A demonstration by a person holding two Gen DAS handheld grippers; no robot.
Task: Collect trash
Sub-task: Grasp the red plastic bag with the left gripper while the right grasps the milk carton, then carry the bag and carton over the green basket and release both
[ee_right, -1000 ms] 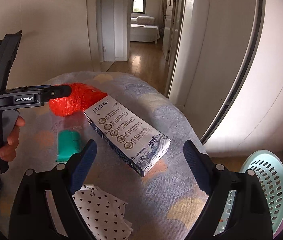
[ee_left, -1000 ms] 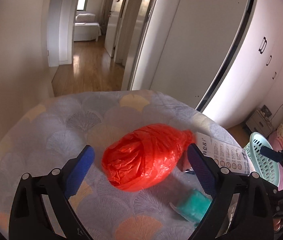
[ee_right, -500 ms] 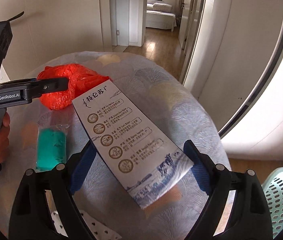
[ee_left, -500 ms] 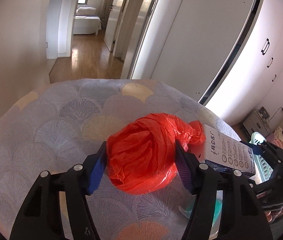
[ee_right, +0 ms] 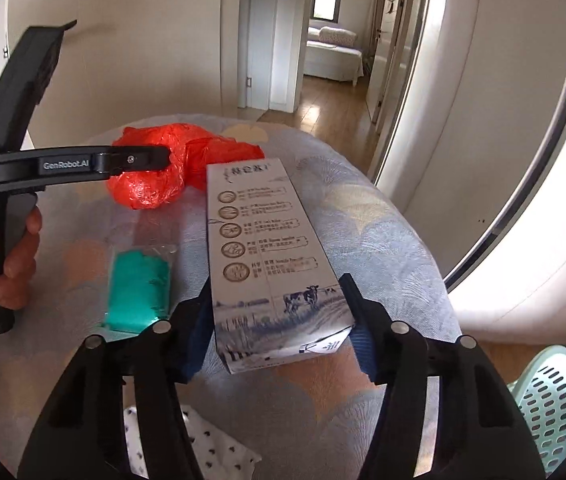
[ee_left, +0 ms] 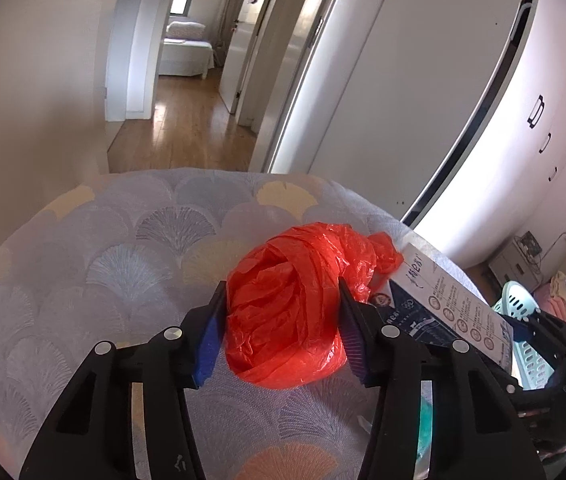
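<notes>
Your left hand-held gripper [ee_left: 281, 338] is clamped on the red plastic bag [ee_left: 295, 308] at the desk's [ee_left: 83, 272] centre. Your right hand-held gripper [ee_right: 277, 320] pinches the near end of the milk carton [ee_right: 267, 248]. Nothing looks binned yet. The teal packet [ee_right: 139, 290] at 9 o'clock of the carton and the dotted cloth [ee_right: 203, 446] at 6 o'clock remain, and the mint basket [ee_right: 551, 404] waits at 4 o'clock.
</notes>
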